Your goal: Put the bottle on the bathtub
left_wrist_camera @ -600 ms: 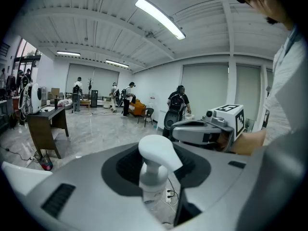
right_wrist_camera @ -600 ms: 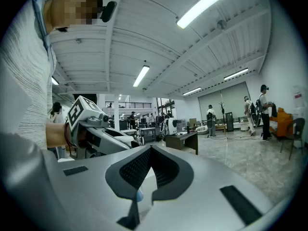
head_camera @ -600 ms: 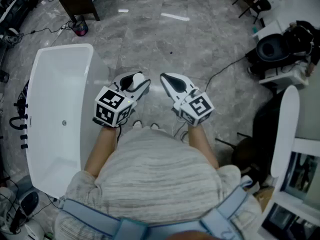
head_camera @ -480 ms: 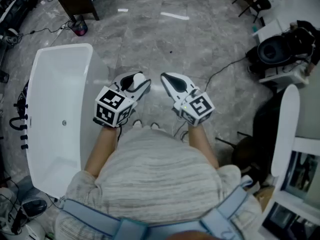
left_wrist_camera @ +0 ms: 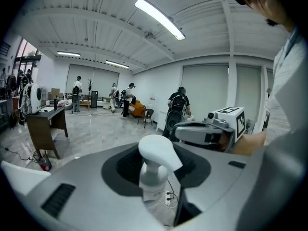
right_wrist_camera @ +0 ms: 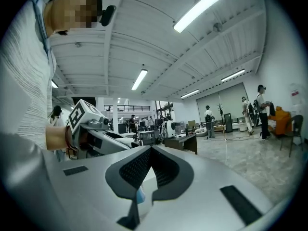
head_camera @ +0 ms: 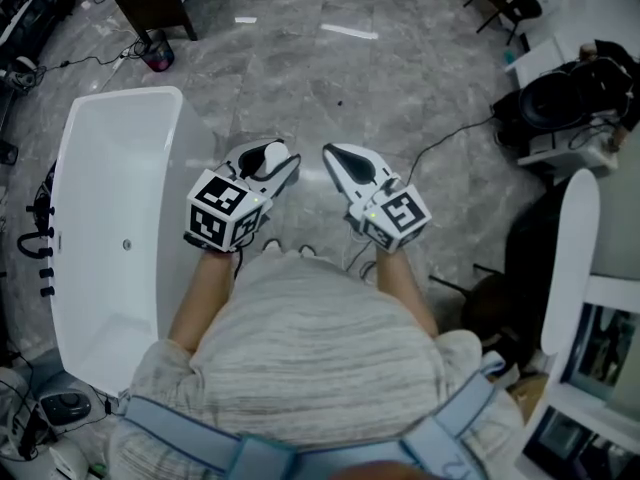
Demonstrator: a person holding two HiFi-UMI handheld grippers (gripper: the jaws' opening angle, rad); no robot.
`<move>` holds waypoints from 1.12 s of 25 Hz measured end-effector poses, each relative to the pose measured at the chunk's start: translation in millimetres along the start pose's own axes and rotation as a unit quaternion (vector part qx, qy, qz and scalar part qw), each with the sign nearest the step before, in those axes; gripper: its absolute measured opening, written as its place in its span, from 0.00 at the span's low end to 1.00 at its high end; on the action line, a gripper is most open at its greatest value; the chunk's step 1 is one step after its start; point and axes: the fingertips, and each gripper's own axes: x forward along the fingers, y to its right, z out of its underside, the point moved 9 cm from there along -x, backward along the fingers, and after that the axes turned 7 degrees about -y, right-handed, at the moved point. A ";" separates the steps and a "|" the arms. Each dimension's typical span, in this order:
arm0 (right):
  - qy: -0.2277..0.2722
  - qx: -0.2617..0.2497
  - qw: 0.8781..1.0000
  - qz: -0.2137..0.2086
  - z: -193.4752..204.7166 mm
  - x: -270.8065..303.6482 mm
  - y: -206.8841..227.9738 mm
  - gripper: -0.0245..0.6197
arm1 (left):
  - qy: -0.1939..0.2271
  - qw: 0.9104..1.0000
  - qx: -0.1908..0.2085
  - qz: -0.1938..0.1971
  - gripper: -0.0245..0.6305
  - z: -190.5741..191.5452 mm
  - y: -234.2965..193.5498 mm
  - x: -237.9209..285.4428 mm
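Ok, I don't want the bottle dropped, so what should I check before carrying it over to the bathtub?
1. Left gripper shut on the bottle: ok, the pump head stands between its jaws.
2. Grip low on the bottle's body: cannot tell, the jaws hide it.
3. Right gripper out of the way: ok, shut, empty, beside the left.
4. Bathtub in view: ok, on the person's left.
5. Bottle over the rim: not ok, it is over the floor.

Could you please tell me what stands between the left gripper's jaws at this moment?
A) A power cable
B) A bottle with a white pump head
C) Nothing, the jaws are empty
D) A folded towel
B: in the left gripper view the bottle, with its white pump head up, stands between the jaws of the left gripper, which close on its neck.
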 end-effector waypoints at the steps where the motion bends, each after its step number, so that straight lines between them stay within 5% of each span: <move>1: 0.010 0.006 1.000 -0.001 -0.4 -2.7 1.4 0.04 | 0.001 1.000 -0.001 -0.002 0.28 -0.3 1.1 0.1; 13: 0.016 0.025 0.999 -0.024 -7.8 34.0 9.2 0.04 | 0.014 0.999 -0.021 -0.034 0.28 -0.4 -46.6 -16.8; 28: 0.022 0.006 1.000 -0.013 -59.0 222.4 14.1 0.04 | 0.014 0.999 -0.019 -0.025 0.28 -8.0 -237.6 -48.5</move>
